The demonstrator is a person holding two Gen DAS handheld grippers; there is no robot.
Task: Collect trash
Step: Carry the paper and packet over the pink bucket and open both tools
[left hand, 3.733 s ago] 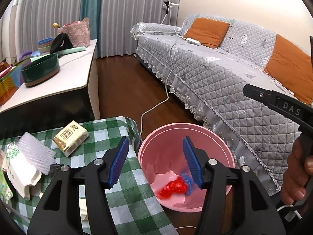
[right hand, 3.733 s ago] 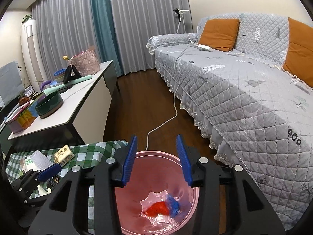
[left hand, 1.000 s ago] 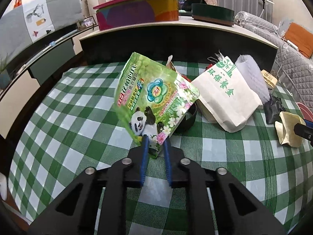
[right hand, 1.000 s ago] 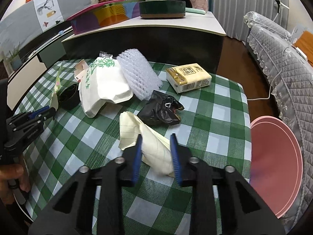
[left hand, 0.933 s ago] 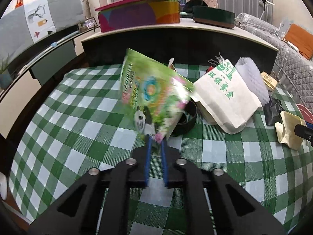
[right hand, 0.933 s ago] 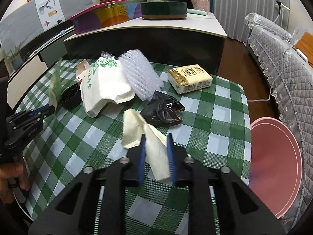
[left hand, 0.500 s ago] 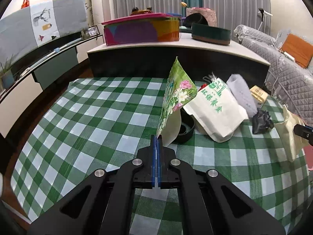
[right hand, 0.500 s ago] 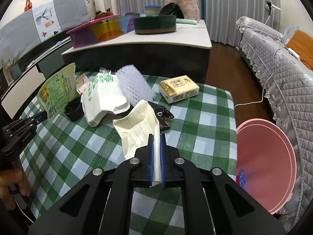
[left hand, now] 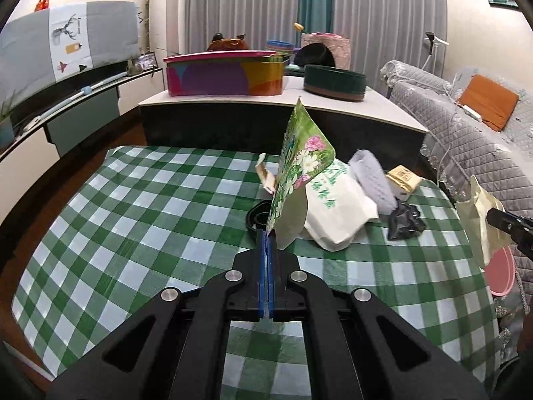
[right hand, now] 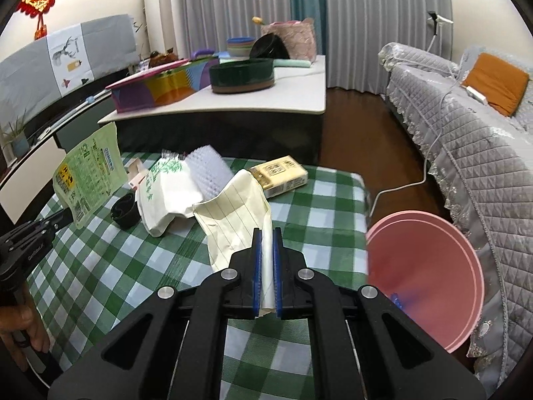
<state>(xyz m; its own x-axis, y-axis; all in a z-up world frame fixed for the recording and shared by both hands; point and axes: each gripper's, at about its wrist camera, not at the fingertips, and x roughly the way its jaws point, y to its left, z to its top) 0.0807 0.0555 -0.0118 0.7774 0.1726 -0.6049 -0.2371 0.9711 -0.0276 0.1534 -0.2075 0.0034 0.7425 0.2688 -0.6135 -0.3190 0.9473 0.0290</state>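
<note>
My left gripper (left hand: 267, 233) is shut on the bottom corner of a green flowered snack bag (left hand: 299, 163), which hangs upright above the green checked tablecloth (left hand: 133, 206). In the right wrist view that same bag (right hand: 90, 173) shows its printed back at the left, held by the left gripper (right hand: 65, 215). My right gripper (right hand: 266, 233) is shut on a cream lined paper wrapper (right hand: 233, 206) lifted off the cloth. The wrapper (left hand: 479, 206) also appears at the right edge of the left wrist view. A pink bin (right hand: 429, 266) stands on the floor to the right of the table.
On the cloth lie a white paper bag (left hand: 336, 206), a white foam net (right hand: 208, 170), a black crumpled wrapper (left hand: 404, 220), a black ring (right hand: 125, 213) and a yellow tissue pack (right hand: 279, 175). A low cabinet (right hand: 233, 106) stands behind; a grey sofa (right hand: 466, 126) runs along the right.
Both grippers closed on their pieces and lifted them off the cloth. The green bag turned edge-on; the cream wrapper now hangs from the right jaws.
</note>
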